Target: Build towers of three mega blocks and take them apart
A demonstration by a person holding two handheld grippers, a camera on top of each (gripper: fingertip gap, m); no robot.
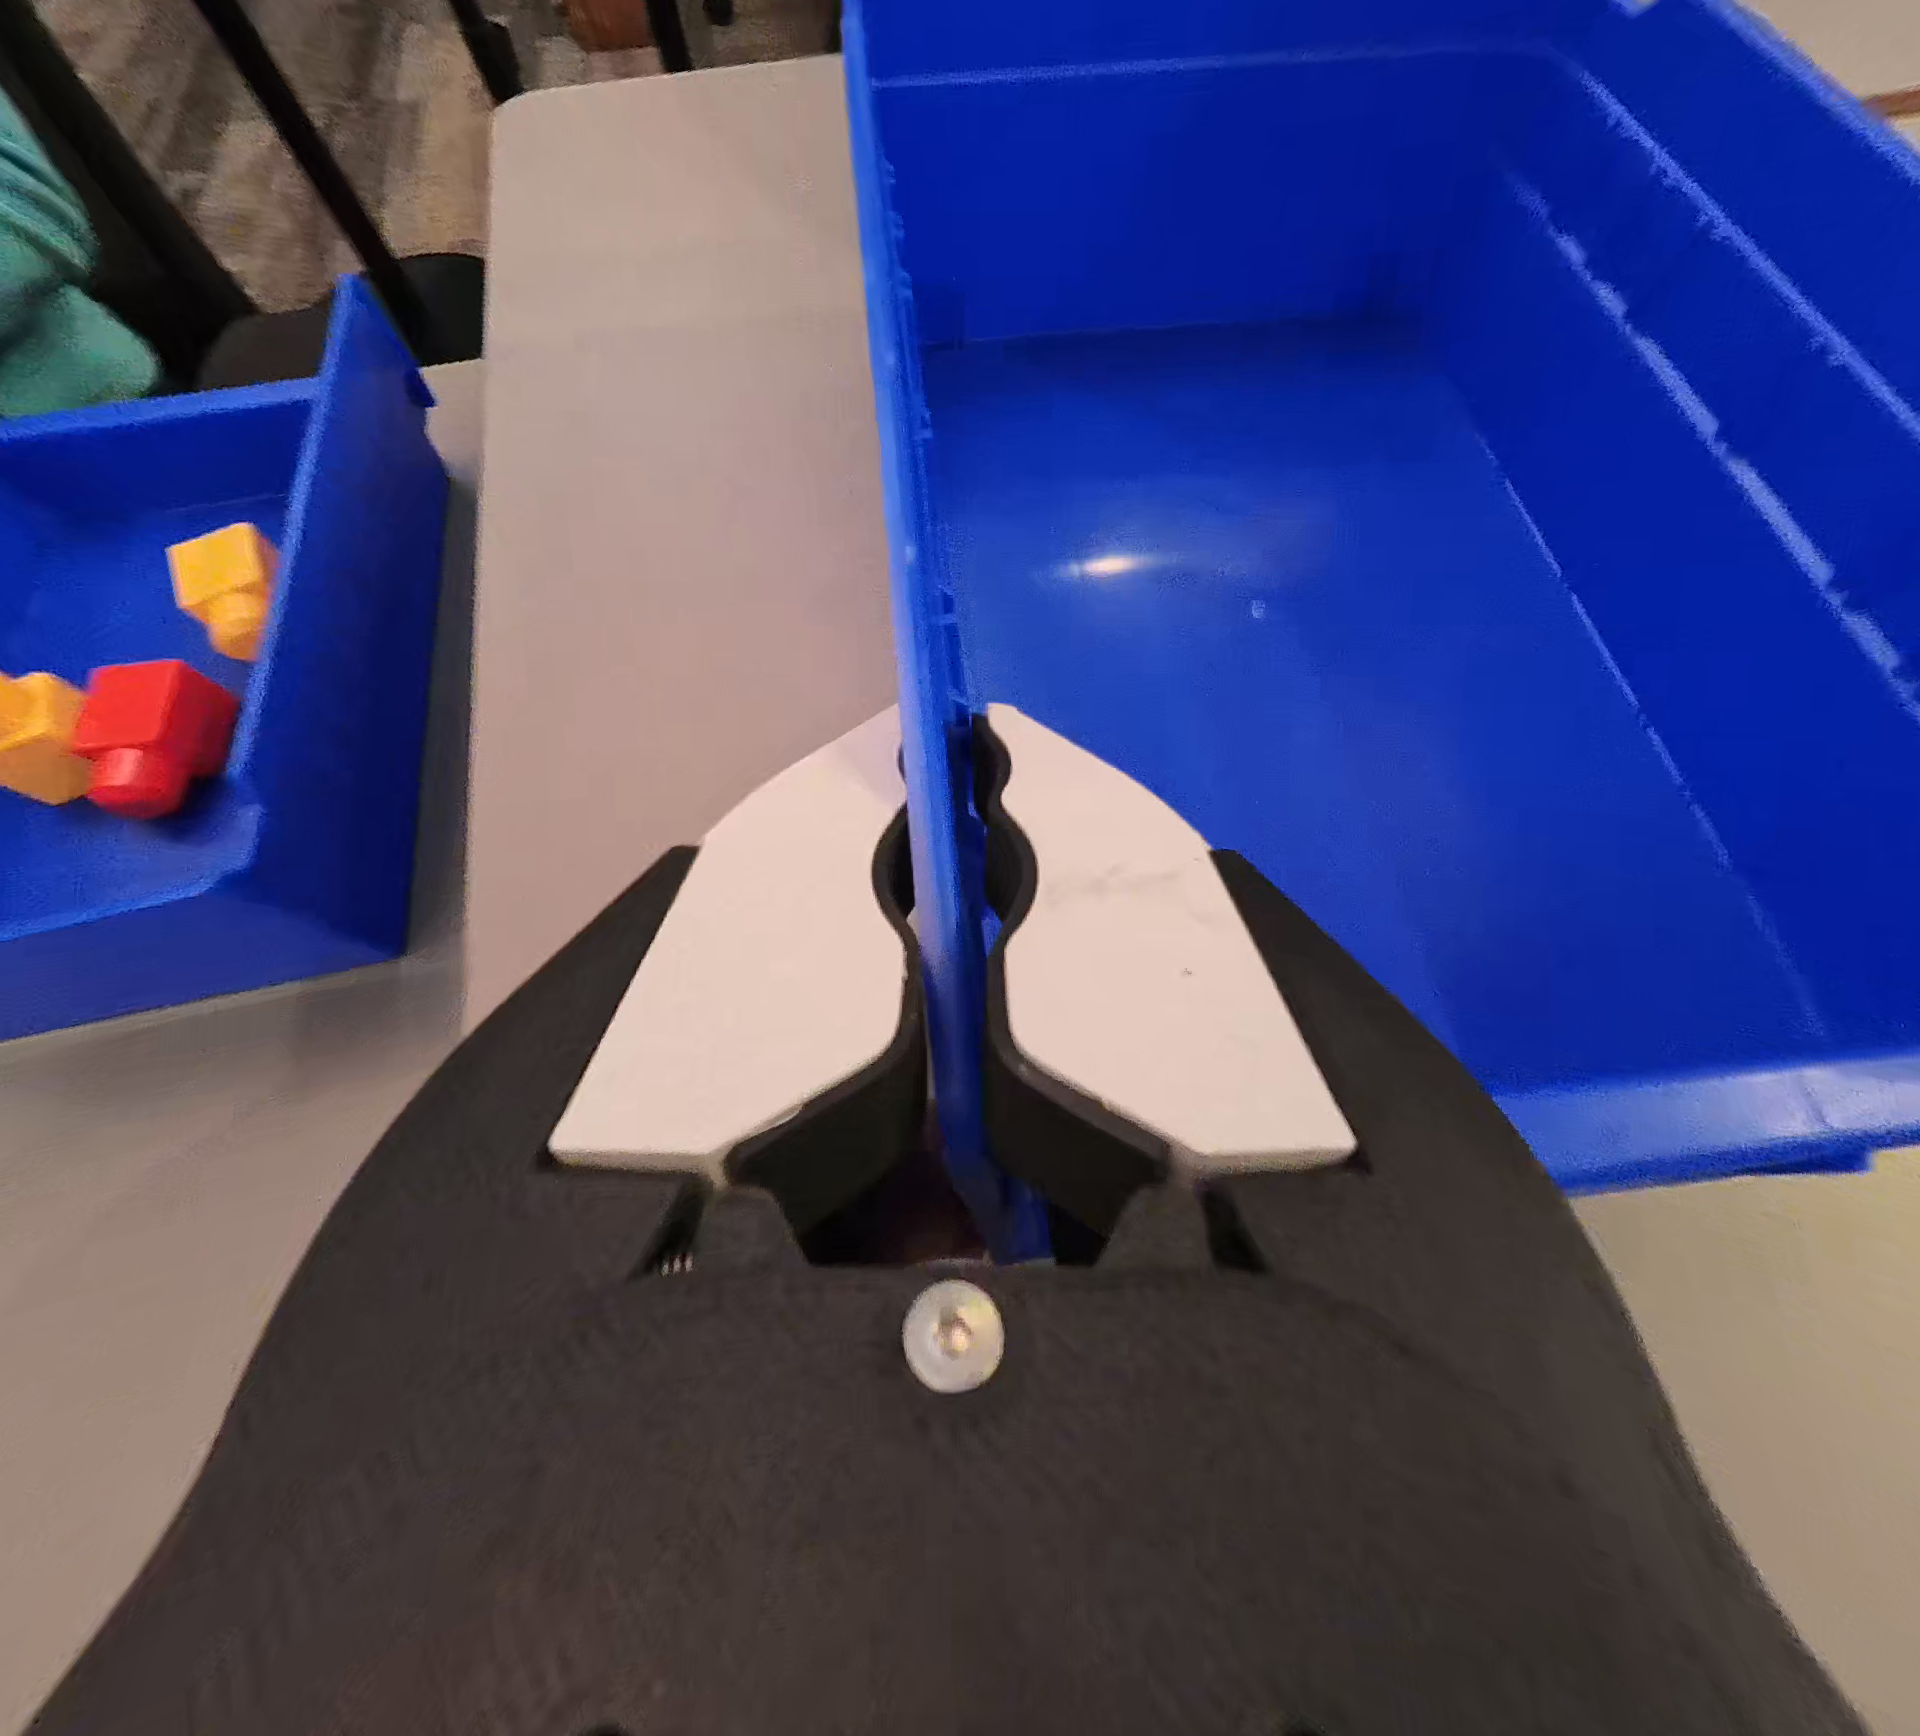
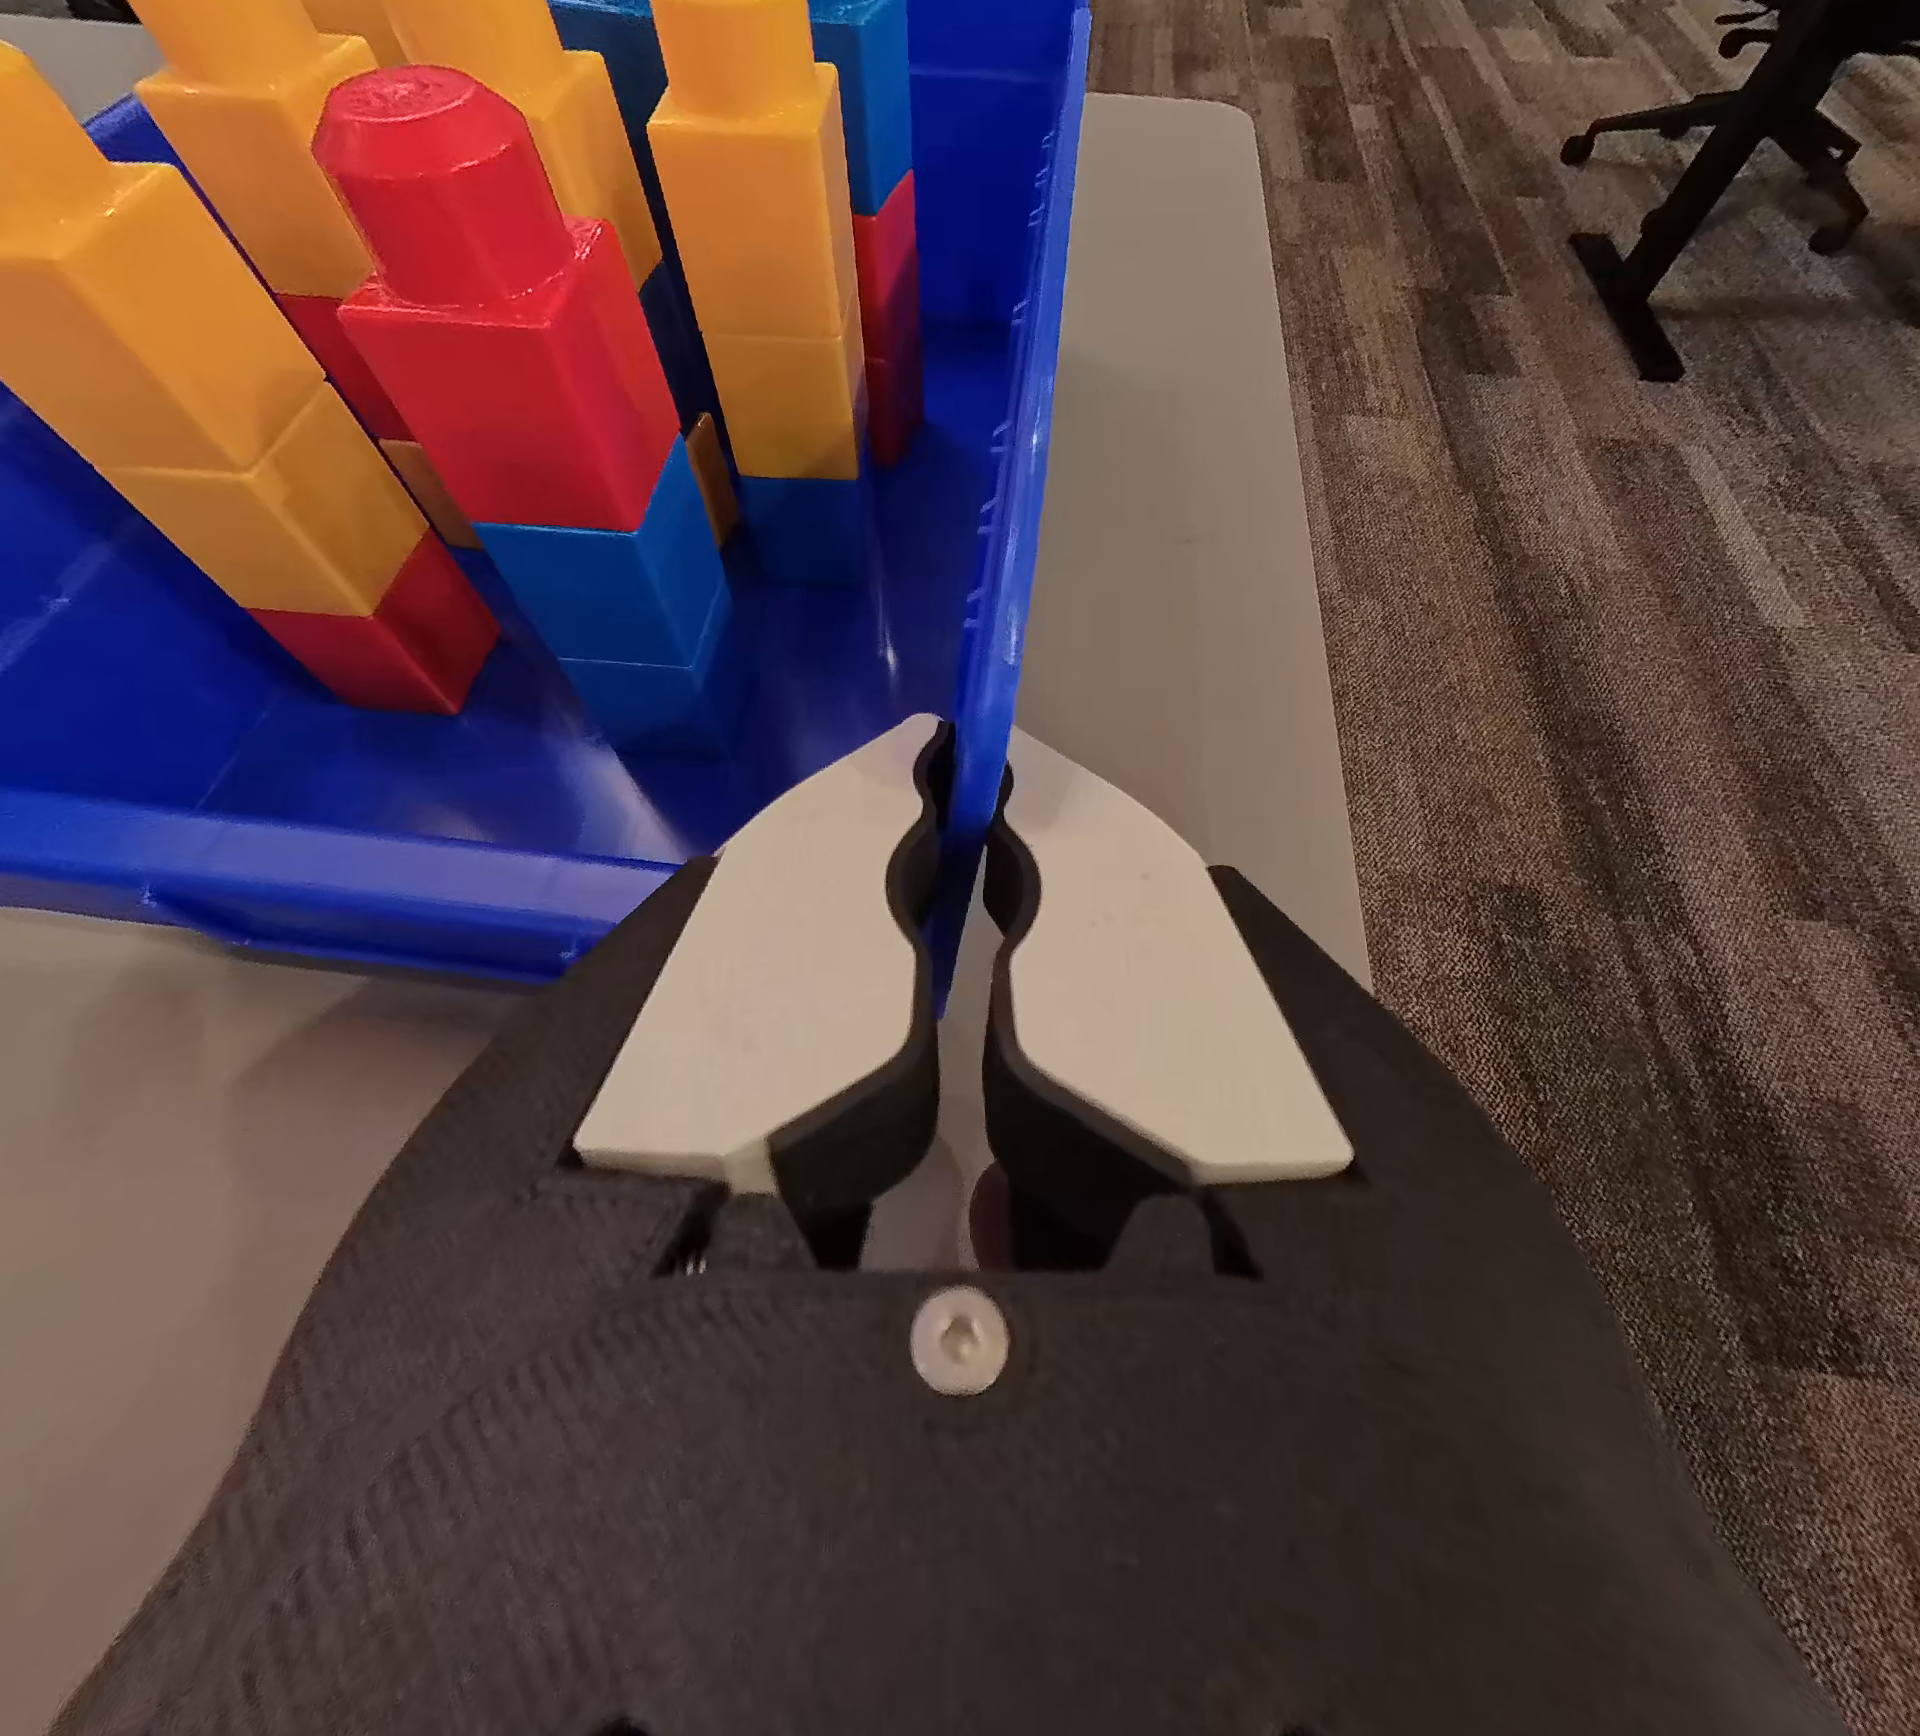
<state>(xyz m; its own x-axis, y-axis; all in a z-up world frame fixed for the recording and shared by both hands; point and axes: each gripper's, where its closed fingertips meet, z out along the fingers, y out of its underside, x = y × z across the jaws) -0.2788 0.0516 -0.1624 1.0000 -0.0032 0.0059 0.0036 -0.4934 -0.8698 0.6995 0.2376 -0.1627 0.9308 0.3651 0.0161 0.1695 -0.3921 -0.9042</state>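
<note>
In the left wrist view my left gripper point(image 1: 940, 730) is shut on the near left wall point(image 1: 914, 439) of a big, empty blue bin; both pads press on the thin wall. In the right wrist view my right gripper point(image 2: 971, 741) is shut on the right wall point(image 2: 1023, 460) of another blue bin. That bin holds several upright three-block towers, among them a red-topped tower on blue blocks point(image 2: 520, 356), a yellow tower on a blue base point(image 2: 758, 232) and a yellow tower on a red base point(image 2: 187, 398).
A smaller blue bin point(image 1: 343, 647) stands at the left on the grey table point(image 1: 665, 439), holding loose blocks: a red one point(image 1: 156, 730) and two yellow ones point(image 1: 223, 580). The table's right edge point(image 2: 1309, 543) drops to carpet with office chairs point(image 2: 1766, 128). The left gripper's tips are roughly 100 cm from the right gripper's.
</note>
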